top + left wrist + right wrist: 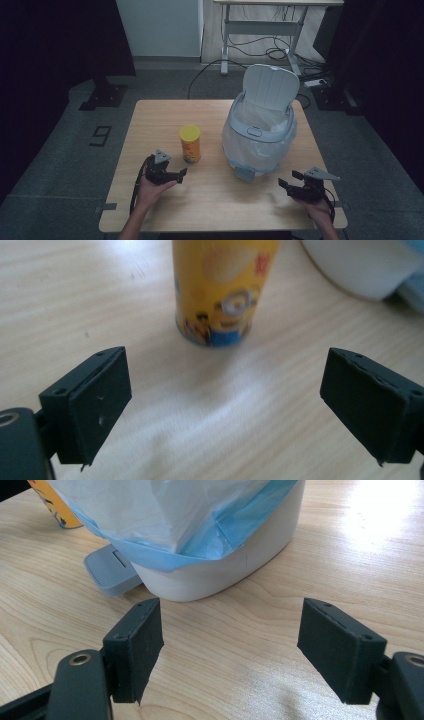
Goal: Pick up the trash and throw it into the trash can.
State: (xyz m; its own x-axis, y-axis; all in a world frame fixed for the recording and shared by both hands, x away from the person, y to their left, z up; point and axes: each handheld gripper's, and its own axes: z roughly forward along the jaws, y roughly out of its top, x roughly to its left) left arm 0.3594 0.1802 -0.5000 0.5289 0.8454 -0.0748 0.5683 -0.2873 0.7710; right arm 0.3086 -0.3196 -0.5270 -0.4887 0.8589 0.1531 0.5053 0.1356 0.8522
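A yellow snack can [190, 144] with a yellow lid stands upright on the wooden table [150, 120], left of a white pedal bin [260, 135]. The bin's lid is up and a plastic bag lines it. My left gripper [182, 175] is held just in front of the can, open, with nothing between its jaws. In the left gripper view the can [222, 290] stands ahead of the open left gripper [225, 405]. My right gripper [289, 179] is at the table's front right, open and empty. In the right gripper view the right gripper [230, 645] faces the bin [225, 570].
The bin's grey pedal [244, 173] juts toward the front edge, also seen as the pedal [110, 572] in the right gripper view. A white desk frame [260, 30] and floor cables lie beyond the table. A black stand base [102, 95] sits at the far left.
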